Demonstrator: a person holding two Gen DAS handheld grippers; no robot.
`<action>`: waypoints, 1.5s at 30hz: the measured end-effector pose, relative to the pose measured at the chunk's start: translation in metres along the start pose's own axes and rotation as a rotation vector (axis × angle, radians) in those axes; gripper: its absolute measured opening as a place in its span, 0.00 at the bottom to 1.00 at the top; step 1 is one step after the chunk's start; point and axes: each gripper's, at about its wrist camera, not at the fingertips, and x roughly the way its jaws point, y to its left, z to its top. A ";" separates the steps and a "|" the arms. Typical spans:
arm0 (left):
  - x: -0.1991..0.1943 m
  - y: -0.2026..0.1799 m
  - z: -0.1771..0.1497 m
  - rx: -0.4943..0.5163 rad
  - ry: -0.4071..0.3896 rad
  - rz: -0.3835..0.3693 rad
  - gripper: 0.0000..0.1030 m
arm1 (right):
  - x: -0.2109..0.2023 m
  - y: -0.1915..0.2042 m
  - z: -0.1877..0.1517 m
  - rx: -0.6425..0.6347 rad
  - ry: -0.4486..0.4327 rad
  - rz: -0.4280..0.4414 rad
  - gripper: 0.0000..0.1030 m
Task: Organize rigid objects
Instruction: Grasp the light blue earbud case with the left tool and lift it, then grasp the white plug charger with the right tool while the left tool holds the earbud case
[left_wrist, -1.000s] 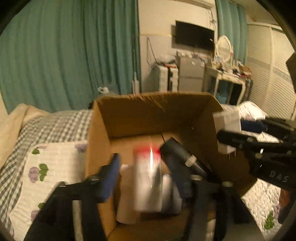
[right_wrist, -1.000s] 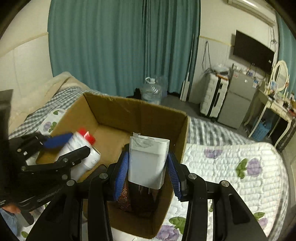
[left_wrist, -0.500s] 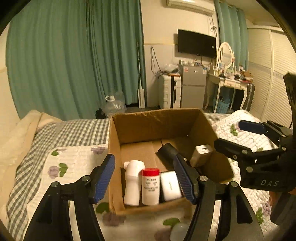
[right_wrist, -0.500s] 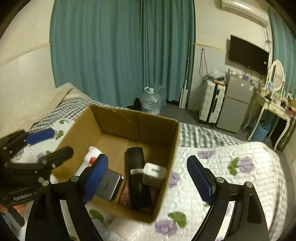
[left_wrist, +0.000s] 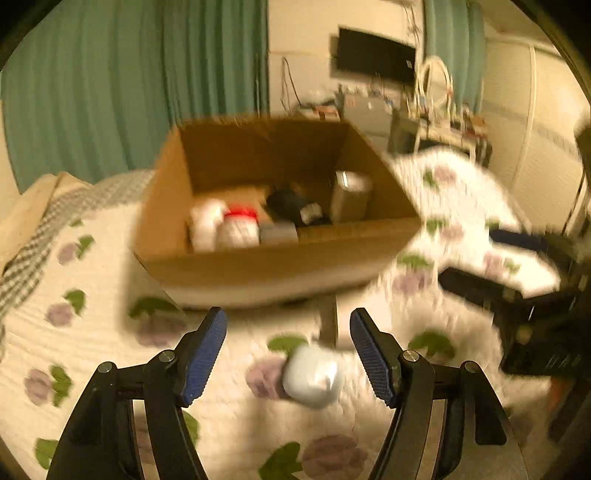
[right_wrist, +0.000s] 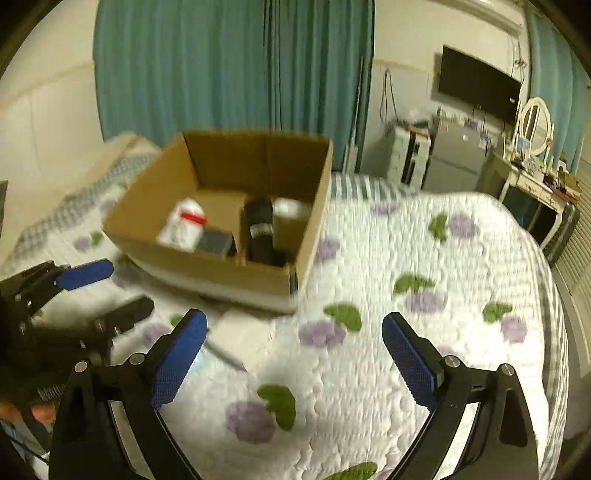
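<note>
From my left gripper (left_wrist: 288, 350), jaws spread wide and empty, I see a small white rounded case (left_wrist: 312, 374) lying on the floral quilted bed (left_wrist: 92, 314) between the fingers; the right view doesn't show it clearly. The brown cardboard box (right_wrist: 221, 266) holds a red-capped white bottle (right_wrist: 183, 223) and black cylinder (right_wrist: 260, 230). My right gripper (right_wrist: 293, 354) hangs open over bare quilt.

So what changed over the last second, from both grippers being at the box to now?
Both let go: the left gripper dropped the red-capped bottle and the right gripper the white charger into the cardboard box. Both then pulled back, open, over the quilt; the left now frames a small white case. The box stayed put.
</note>
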 end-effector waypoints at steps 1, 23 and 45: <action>0.009 -0.005 -0.008 0.018 0.022 -0.007 0.70 | 0.003 0.001 0.000 0.003 0.009 0.005 0.94; 0.001 0.016 -0.017 -0.029 0.085 -0.031 0.50 | 0.029 0.003 -0.008 0.043 0.056 -0.019 0.94; 0.006 0.077 -0.017 -0.147 0.089 0.076 0.50 | 0.114 0.041 -0.012 -0.045 0.225 0.055 0.94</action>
